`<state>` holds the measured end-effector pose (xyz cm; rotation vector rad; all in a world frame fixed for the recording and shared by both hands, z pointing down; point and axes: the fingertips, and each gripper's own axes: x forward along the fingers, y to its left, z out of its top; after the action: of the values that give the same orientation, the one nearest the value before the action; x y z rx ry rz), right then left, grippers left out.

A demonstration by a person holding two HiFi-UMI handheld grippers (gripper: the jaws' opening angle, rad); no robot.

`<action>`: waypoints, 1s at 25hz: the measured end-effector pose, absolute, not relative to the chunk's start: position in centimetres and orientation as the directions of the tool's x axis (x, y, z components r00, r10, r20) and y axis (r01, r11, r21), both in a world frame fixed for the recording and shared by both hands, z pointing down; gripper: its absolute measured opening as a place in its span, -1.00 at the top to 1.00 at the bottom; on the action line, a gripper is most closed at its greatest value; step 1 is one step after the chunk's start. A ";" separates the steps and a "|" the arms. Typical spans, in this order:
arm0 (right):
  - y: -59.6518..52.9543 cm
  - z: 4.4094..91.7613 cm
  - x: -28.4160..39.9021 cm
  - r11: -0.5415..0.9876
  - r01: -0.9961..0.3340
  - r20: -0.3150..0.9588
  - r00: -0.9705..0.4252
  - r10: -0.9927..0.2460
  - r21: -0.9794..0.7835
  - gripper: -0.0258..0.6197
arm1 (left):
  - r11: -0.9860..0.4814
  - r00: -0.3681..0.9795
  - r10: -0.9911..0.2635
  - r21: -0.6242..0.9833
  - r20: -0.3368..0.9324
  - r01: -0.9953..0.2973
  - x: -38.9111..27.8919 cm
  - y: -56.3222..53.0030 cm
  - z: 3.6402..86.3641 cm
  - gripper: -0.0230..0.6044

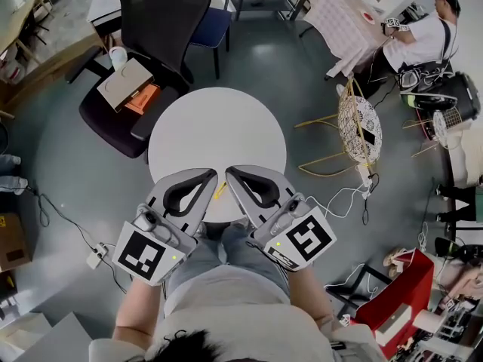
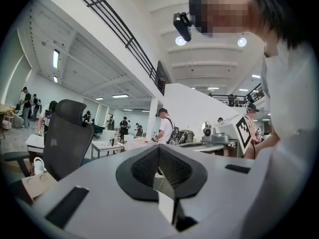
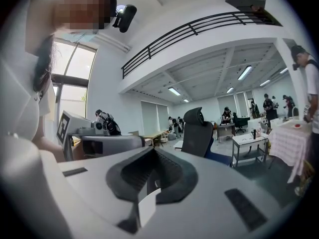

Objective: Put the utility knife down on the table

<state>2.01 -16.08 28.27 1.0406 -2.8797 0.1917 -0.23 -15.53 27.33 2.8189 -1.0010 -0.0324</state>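
Observation:
A slim yellow utility knife (image 1: 219,190) lies on the round white table (image 1: 215,130), close to its near edge. Only a short piece of the knife shows, in the gap between my two grippers. My left gripper (image 1: 210,174) hovers just left of the knife, jaws shut with nothing between them. Just right of the knife is my right gripper (image 1: 230,171), also shut and holding nothing. Both are held close to the person's body. The left gripper (image 2: 159,147) and the right gripper (image 3: 153,149) look out level across the room, and neither gripper view shows the knife or the table top.
A black office chair (image 1: 155,21) with a cardboard piece (image 1: 124,81) on its seat stands beyond the table at the left. A gold wire chair (image 1: 358,127) and white cables (image 1: 343,198) are on the floor at the right. A red bag (image 1: 400,296) sits at the lower right.

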 end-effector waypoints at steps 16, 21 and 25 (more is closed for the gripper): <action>-14.2 26.8 2.0 0.773 -0.630 0.074 -0.776 -0.626 -0.076 0.90 | -0.773 0.780 -0.626 0.122 0.010 -0.623 0.0 -14.2 26.7 0.90; -14.0 26.5 2.6 0.773 -0.629 0.067 -0.777 -0.626 -0.080 0.90 | -0.776 0.781 -0.624 0.117 0.002 -0.620 0.7 -13.9 26.4 0.90; -13.9 26.3 3.2 0.774 -0.628 0.062 -0.778 -0.625 -0.080 0.90 | -0.776 0.781 -0.624 0.110 0.002 -0.621 1.4 -13.9 26.2 0.90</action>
<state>3.20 -13.92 26.31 1.0344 -2.9290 0.1502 1.37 -13.86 26.17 2.8652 -1.0041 -0.0524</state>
